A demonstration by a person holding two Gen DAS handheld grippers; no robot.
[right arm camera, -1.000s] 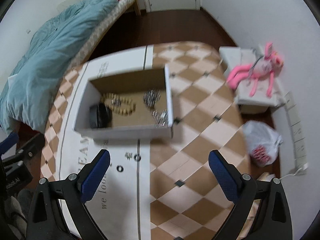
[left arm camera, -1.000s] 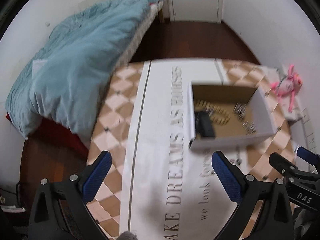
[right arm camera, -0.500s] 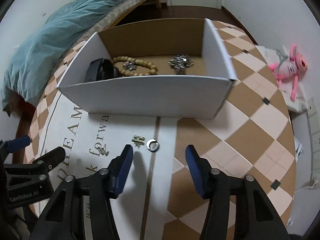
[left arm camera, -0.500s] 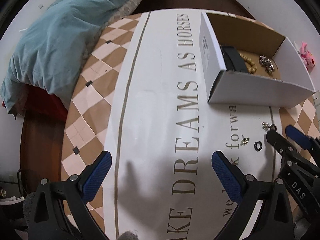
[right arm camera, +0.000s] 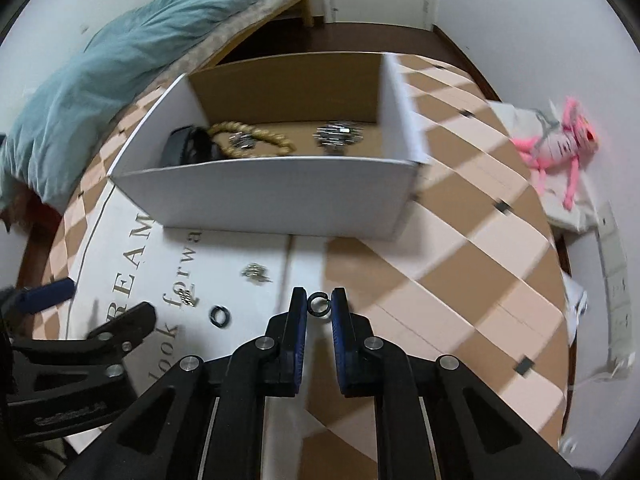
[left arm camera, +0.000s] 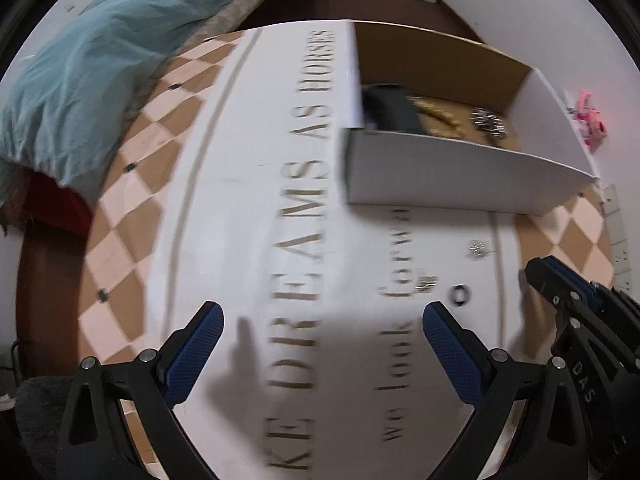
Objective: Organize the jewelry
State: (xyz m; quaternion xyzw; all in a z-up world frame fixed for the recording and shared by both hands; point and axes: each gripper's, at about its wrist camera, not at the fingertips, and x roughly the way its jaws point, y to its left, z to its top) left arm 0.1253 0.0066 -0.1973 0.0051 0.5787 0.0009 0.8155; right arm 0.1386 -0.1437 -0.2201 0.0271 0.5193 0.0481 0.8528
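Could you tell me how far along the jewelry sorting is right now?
Done: a bead bracelet, a silver cluster and a black item already lie in the box. In hand: the right gripper pinches a small ring. Left on the cloth: a black ring and two small metal pieces.

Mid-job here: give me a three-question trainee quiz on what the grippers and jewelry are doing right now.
1. True or false: the right gripper is shut on a small ring.
2. Where is the beaded bracelet? A) on the cloth B) in the white box C) in the left gripper
3. Fill in: the left gripper's jaws stand ____.

Key: 1 true; 2 B; 3 open
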